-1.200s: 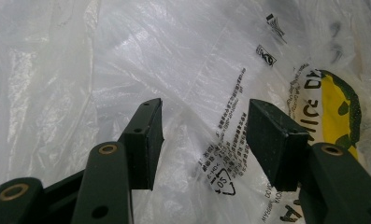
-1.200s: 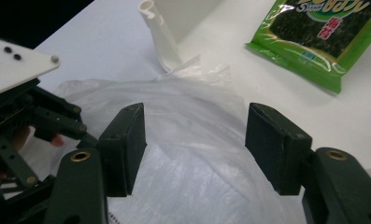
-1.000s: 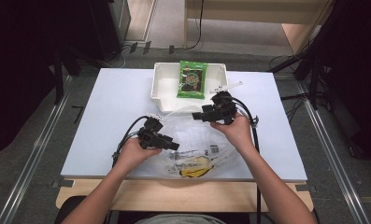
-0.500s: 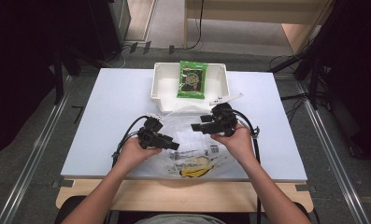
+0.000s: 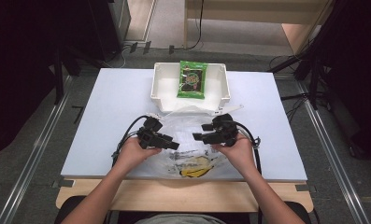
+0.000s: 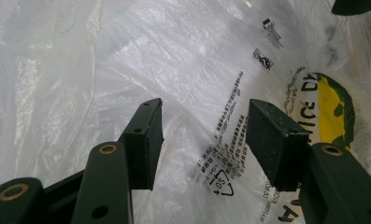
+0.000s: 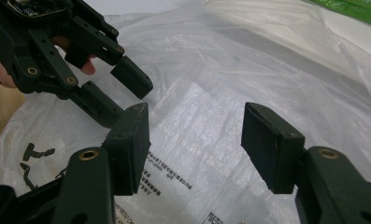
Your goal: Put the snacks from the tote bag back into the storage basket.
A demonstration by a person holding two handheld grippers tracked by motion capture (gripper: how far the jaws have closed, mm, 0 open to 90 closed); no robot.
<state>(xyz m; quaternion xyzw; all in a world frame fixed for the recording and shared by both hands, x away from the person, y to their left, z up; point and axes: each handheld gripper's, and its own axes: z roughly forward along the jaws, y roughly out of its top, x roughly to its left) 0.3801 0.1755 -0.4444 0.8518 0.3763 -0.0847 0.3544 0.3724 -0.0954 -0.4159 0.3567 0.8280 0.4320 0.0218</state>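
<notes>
Since a second ago the right gripper (image 5: 198,136) has come down from beside the white bin (image 5: 160,88) to hover over the clear plastic bag (image 5: 192,144), its jaws narrowing a little yet spread, nothing between them. Facing it, the left gripper (image 5: 174,143) stays put above the bag (jaws wide apart, empty). That bag lies crumpled on the bench (image 5: 108,116), near the person's edge.
</notes>
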